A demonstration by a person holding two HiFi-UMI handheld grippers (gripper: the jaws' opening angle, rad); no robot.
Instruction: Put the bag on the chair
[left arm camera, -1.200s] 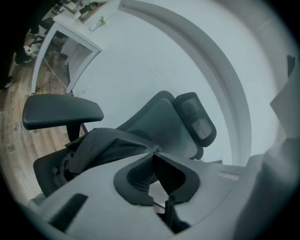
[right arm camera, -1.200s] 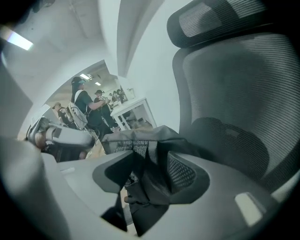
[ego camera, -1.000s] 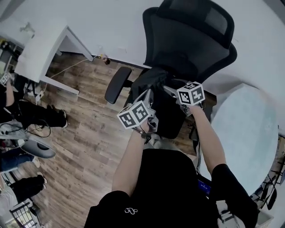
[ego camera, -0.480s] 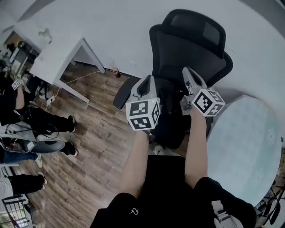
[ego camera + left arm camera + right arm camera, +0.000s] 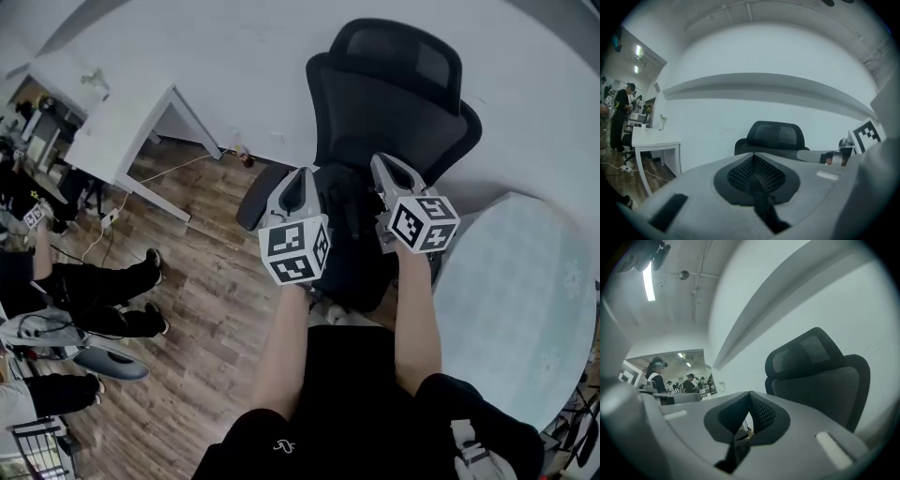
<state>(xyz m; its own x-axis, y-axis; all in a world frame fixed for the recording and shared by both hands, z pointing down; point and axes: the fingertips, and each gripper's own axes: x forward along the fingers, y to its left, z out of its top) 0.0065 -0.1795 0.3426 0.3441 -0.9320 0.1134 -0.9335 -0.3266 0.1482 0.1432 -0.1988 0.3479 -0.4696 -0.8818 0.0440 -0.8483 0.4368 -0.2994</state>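
Note:
A black office chair (image 5: 394, 94) stands against the white wall. A black bag (image 5: 349, 239) lies on its seat, dark on dark, so its outline is hard to make out. My left gripper (image 5: 300, 178) and right gripper (image 5: 382, 164) are held up above the bag, side by side, pointing at the backrest. Both are shut with nothing between the jaws. In the left gripper view the shut left gripper (image 5: 752, 157) points at the chair's headrest (image 5: 776, 136). In the right gripper view the shut right gripper (image 5: 750, 397) has the chair (image 5: 820, 376) to its right.
A white desk (image 5: 122, 131) stands at the left by the wall. A round pale table (image 5: 525, 319) is close on the right. People's legs and shoes (image 5: 84, 291) sit on the wood floor at the left. People stand in the far room (image 5: 656, 373).
Both grippers have lifted away from the bag on the seat and now point up toward the backrest. The bag stays on the chair.

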